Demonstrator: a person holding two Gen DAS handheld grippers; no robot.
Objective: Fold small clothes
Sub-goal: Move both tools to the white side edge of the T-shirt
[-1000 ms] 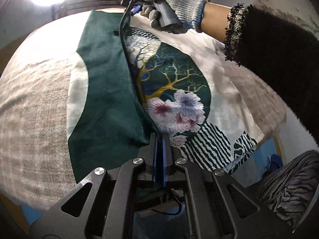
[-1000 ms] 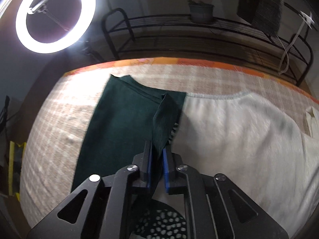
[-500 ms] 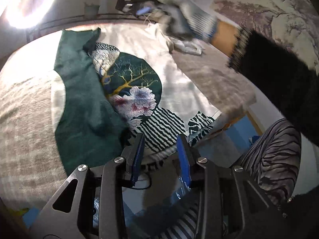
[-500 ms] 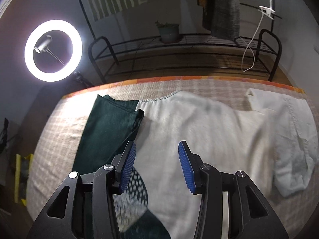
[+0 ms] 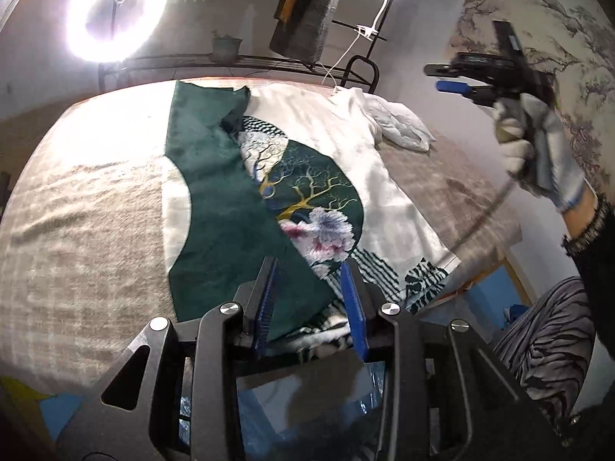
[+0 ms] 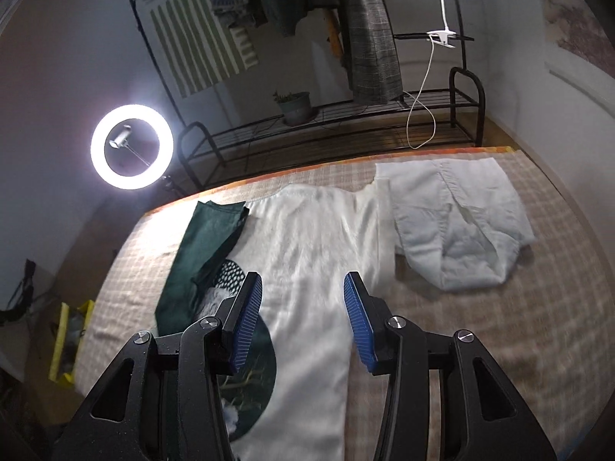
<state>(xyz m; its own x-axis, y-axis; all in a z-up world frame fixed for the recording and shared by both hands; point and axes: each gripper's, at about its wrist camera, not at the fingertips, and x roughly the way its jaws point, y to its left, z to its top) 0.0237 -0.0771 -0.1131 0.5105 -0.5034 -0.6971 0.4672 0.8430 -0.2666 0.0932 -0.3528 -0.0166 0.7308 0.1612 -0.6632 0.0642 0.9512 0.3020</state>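
Observation:
A white shirt (image 6: 323,238) with a dark green tree-and-flower print (image 5: 319,188) lies flat on the checked bed cover (image 5: 77,230). Its green side panel (image 5: 223,207) is folded inward over the print. My left gripper (image 5: 308,269) hovers open above the near hem of that fold, with no cloth pinched. My right gripper (image 6: 301,288) is open and empty, raised above the shirt's white middle. In the left wrist view the right gripper (image 5: 453,86) is high at the right, held by a gloved hand (image 5: 538,146).
A second white garment (image 6: 461,226) lies crumpled at the far right of the bed. Behind the bed stand a black metal rack (image 6: 346,123), a plant pot (image 6: 296,107), a ring light (image 6: 130,146) and a clip lamp (image 6: 442,36). Clothes hang above.
Both grippers opened and let go of the green panel, which now lies folded over the shirt. The right gripper rose and swung away to the right. The left pulled back a little.

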